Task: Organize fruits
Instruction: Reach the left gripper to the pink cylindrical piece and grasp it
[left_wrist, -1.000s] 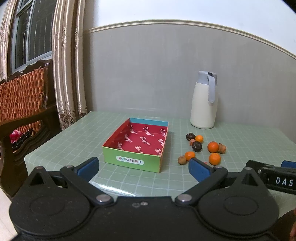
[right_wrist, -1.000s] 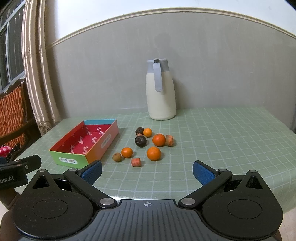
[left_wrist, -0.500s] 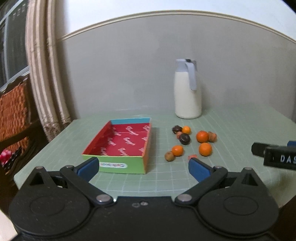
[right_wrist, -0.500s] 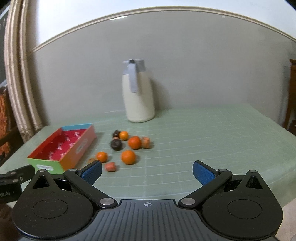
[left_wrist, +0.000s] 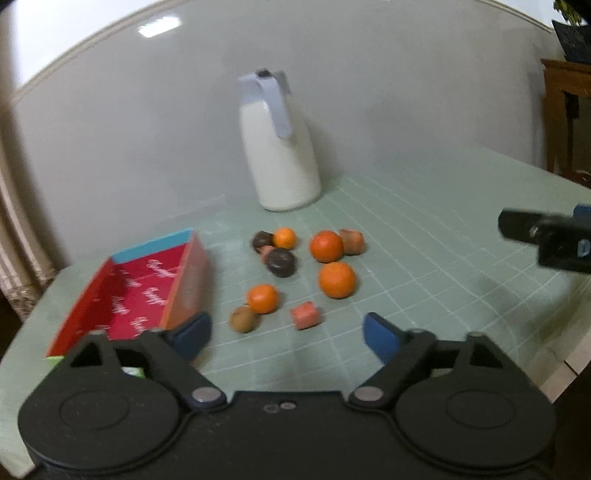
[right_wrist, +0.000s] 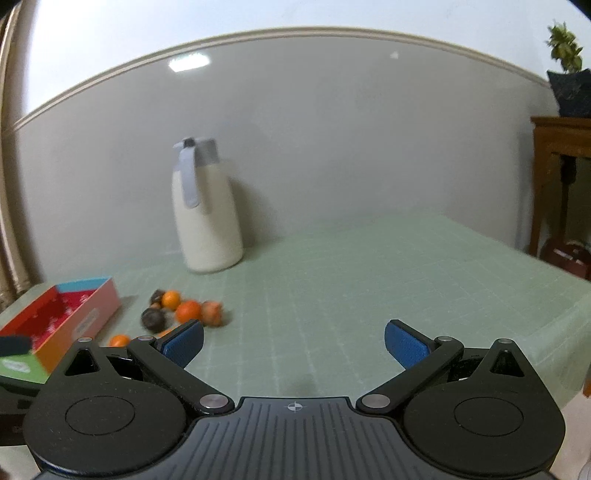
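**Both cameras swing right; fruit now sits ahead of the left gripper**

Since a second ago both views have panned to the right: the box (left_wrist: 147, 291), then centred in the left wrist view, now lies at lower left, and the fruit cluster fills the middle. The left gripper (left_wrist: 284, 334) hangs over the near edge of the table (left_wrist: 424, 236), its jaws wide and holding nothing. Just beyond its blue pads (left_wrist: 380, 338) lie a pink-red chunk (left_wrist: 305, 315), a brown round fruit (left_wrist: 243, 319) and a small orange (left_wrist: 262, 298) touching it. Further back sit two larger oranges (left_wrist: 337, 279), two dark round fruits (left_wrist: 281, 262), another small orange (left_wrist: 284, 238) and a brownish piece (left_wrist: 352, 242); motion blur makes the exact kinds uncertain. All fruit is on the table, right of the box, which holds none. A white jug (left_wrist: 280, 162) with a grey-blue lid stands near the wall behind them.

The right gripper (right_wrist: 293, 345) also has its jaws wide and empty, aimed at bare green cloth, with the fruit off to its left. A wooden stand (right_wrist: 557, 177) with a potted plant (right_wrist: 567, 66) appears at far right.
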